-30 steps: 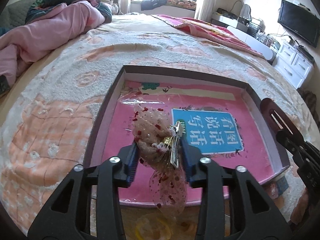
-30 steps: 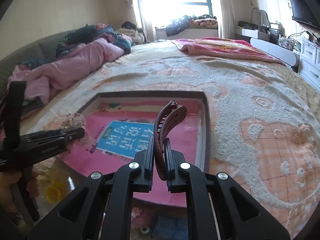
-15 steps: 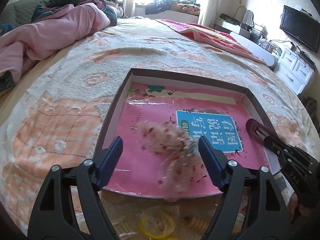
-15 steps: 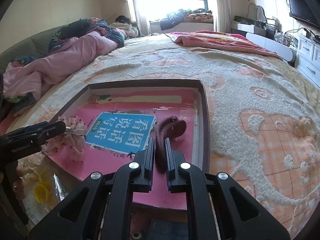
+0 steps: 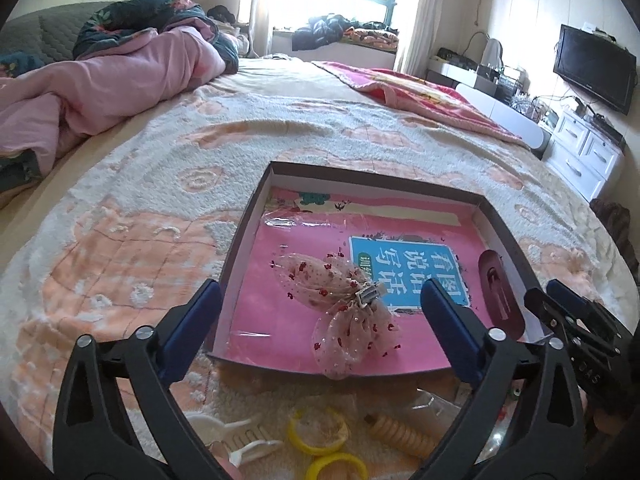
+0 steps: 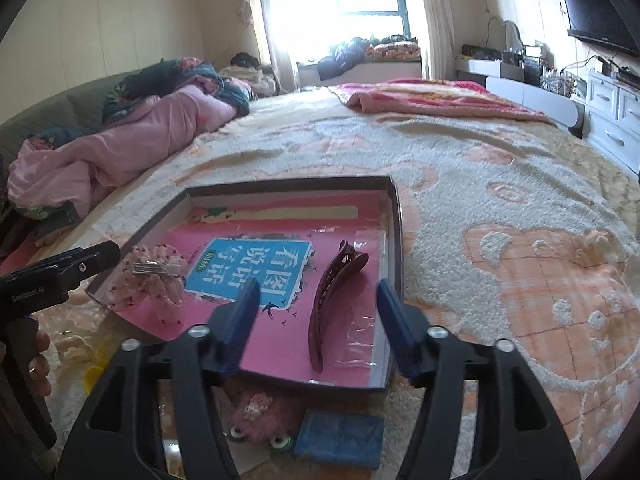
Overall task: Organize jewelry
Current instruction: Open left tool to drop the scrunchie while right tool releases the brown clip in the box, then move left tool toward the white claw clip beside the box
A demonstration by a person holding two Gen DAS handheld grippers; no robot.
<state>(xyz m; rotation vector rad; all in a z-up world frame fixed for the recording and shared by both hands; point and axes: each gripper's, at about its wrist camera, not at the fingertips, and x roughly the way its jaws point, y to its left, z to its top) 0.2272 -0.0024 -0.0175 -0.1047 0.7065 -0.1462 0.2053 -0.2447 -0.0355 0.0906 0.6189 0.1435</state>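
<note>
Both grippers (image 5: 320, 320) (image 6: 312, 320) opening wide, holding nothing; bow (image 5: 340, 300) and clip (image 6: 332, 300) lying in box (image 6: 394, 216), sorted from near clutter.

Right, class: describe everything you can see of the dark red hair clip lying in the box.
The hair clip is long, narrow and curved, dark red, and looks like glossy plastic, with a row of teeth along its inner edge. It lies on its side on the pink lining near the right wall of the box, one end toward the front wall, and seems to rest partly on clear film. Nothing grips it: the right gripper is opening around it, pads clear.
</note>
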